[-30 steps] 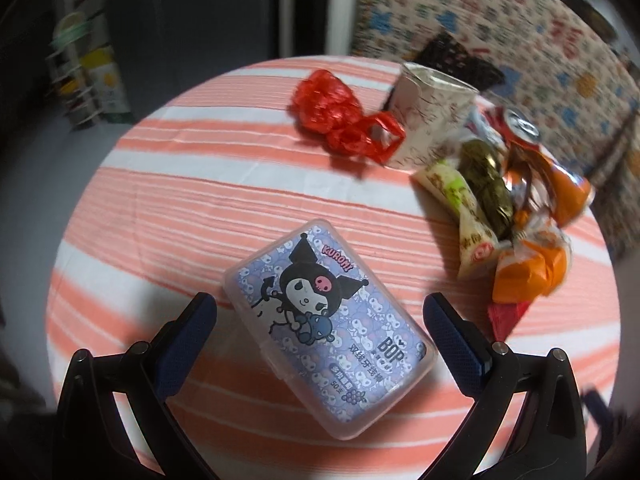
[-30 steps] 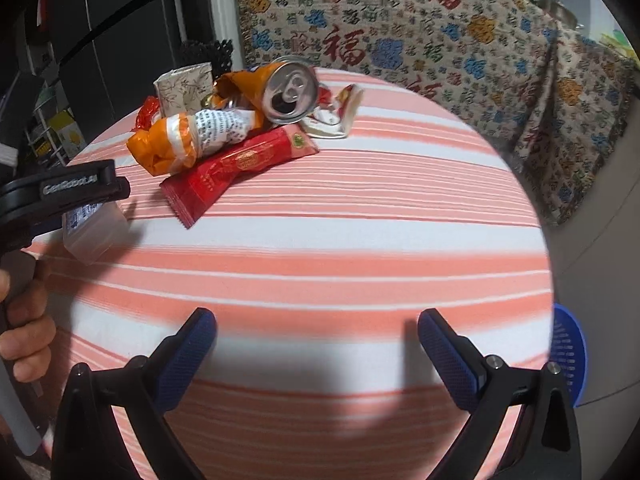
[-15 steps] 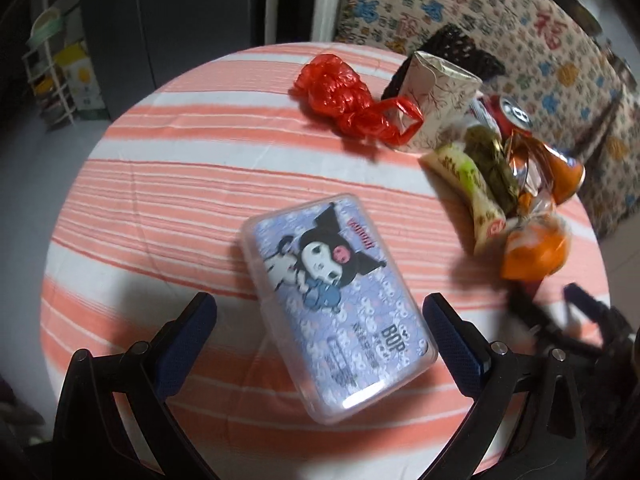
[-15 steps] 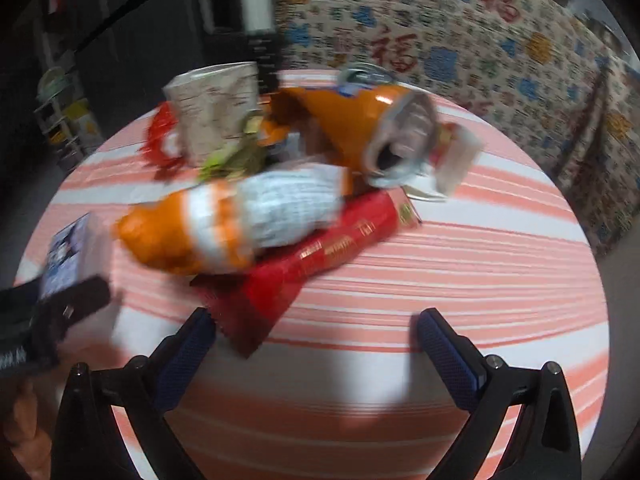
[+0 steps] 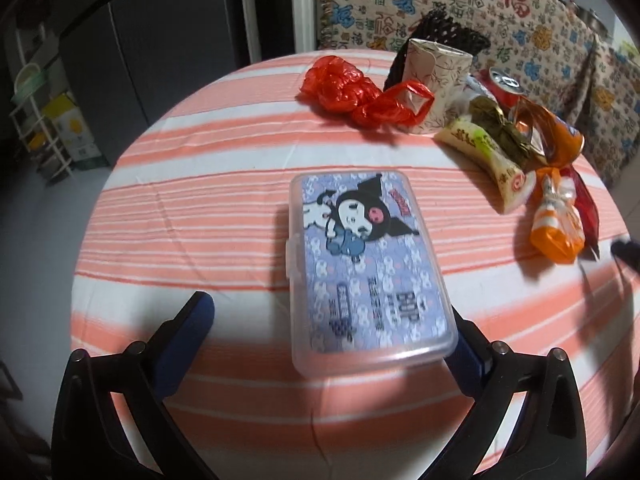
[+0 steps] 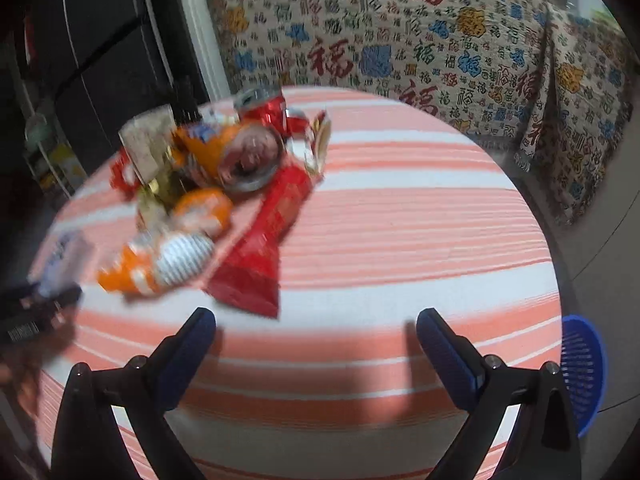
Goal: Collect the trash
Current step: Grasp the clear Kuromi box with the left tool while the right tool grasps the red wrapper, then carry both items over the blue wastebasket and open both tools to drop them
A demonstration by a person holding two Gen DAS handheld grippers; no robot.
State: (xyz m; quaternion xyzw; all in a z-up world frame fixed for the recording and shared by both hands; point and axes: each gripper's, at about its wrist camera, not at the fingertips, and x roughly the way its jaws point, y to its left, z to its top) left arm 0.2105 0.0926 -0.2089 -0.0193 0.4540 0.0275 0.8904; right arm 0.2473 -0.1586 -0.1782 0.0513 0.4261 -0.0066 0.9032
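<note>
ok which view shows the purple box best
The left wrist view: the purple box lies sharp and whole between the open left gripper. The right wrist view shows only a blurred corner of it at the far left edge.

Left gripper [image 5: 328,320] and right gripper [image 6: 316,328] both hover with jaws spread wide, gripping nothing.

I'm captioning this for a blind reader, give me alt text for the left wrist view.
An open hand-held gripper reaches toward a clear plastic box with a cartoon lid, lying on a round table with an orange-striped cloth. Behind it lie a red plastic bag, a paper cup and snack wrappers.
</note>
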